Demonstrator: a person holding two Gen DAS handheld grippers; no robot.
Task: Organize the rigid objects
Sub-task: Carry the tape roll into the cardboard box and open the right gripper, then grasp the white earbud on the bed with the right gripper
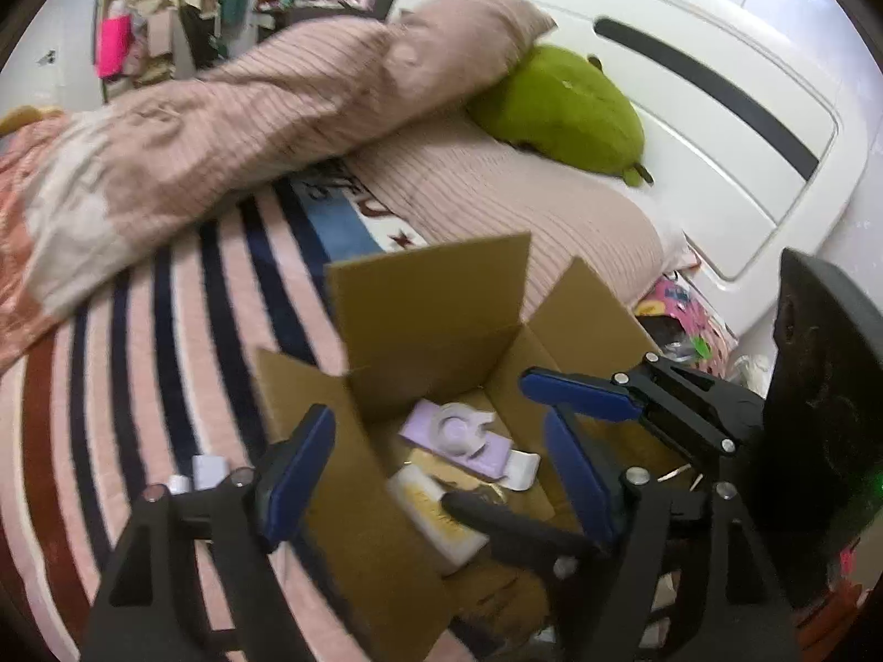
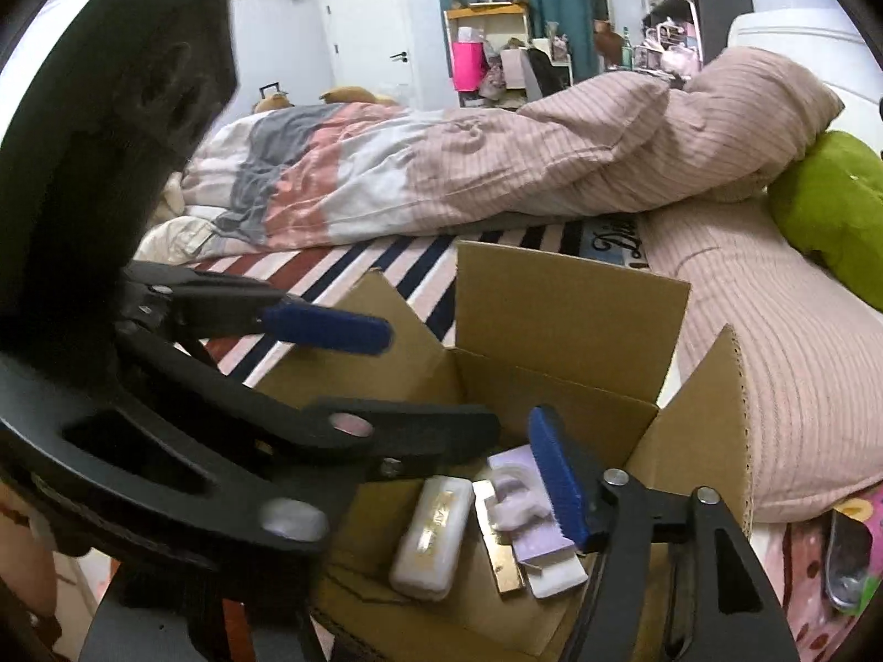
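An open cardboard box (image 1: 430,298) (image 2: 568,320) stands on the striped bedspread with its flaps up. Inside lie a white bar-shaped case with gold print (image 1: 436,518) (image 2: 433,535), a lilac card carrying a white ring-shaped piece (image 1: 458,433) (image 2: 530,502), and a flat gold item (image 2: 496,540). Both grippers hover over the box, crossed into each other. My left gripper (image 1: 439,419) (image 2: 439,378) is open with nothing held. My right gripper (image 1: 485,441) (image 2: 441,430) is open too, one black finger reaching between the left one's blue pads. In the right wrist view its left finger is hidden.
Two small white objects (image 1: 207,471) lie on the bedspread left of the box. A bunched pink duvet (image 2: 496,165), a green plush (image 1: 563,105) and the white headboard (image 1: 717,165) lie beyond. Colourful clutter (image 2: 844,557) sits beside the bed on the right.
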